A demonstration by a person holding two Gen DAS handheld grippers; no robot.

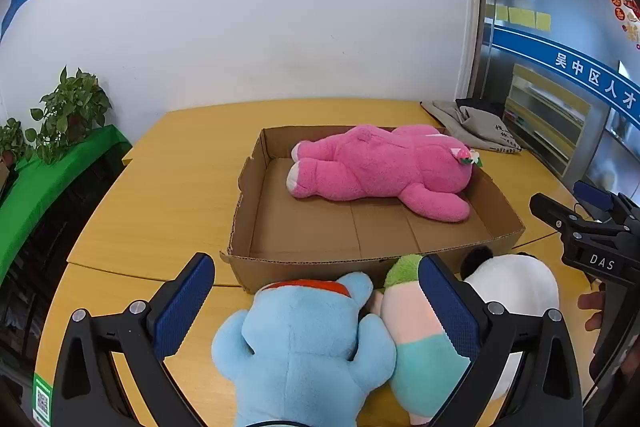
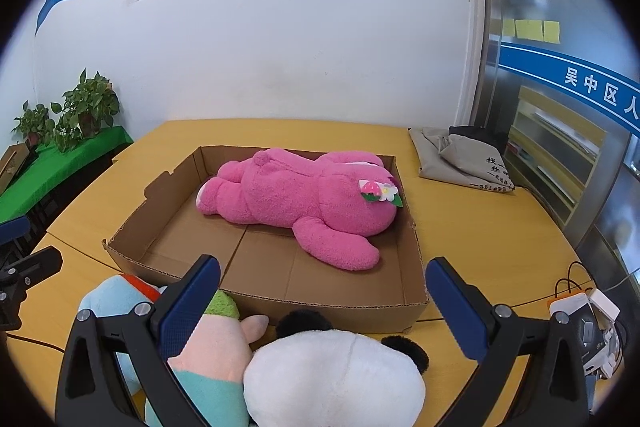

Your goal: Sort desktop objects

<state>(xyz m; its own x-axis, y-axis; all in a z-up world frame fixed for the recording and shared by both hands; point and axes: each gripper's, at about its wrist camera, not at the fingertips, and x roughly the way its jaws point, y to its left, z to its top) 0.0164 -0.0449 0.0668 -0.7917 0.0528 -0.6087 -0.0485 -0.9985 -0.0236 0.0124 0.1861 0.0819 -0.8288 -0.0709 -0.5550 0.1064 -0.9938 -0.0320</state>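
Note:
A pink plush bear [image 1: 376, 167] [image 2: 304, 199] lies face down in a shallow cardboard tray [image 1: 256, 203] [image 2: 160, 227] on the yellow table. In front of the tray lie three plush toys side by side: a light blue bear [image 1: 296, 343] [image 2: 104, 299], a pink-and-teal one with a green top [image 1: 416, 331] [image 2: 208, 351], and a white panda [image 1: 516, 287] [image 2: 332, 375]. My left gripper [image 1: 316, 303] is open, its fingers straddling the blue bear and the pink-and-teal toy. My right gripper [image 2: 320, 303] is open above the panda; it also shows as the right gripper [image 1: 588, 235] at the frame edge.
Grey folded cloth bags [image 1: 468, 127] [image 2: 460, 159] lie at the table's far right corner. Potted plants [image 1: 68, 111] [image 2: 80, 111] stand on a green-covered shelf at left. A charger with cables [image 2: 588, 315] sits at the right table edge. A glass door stands at right.

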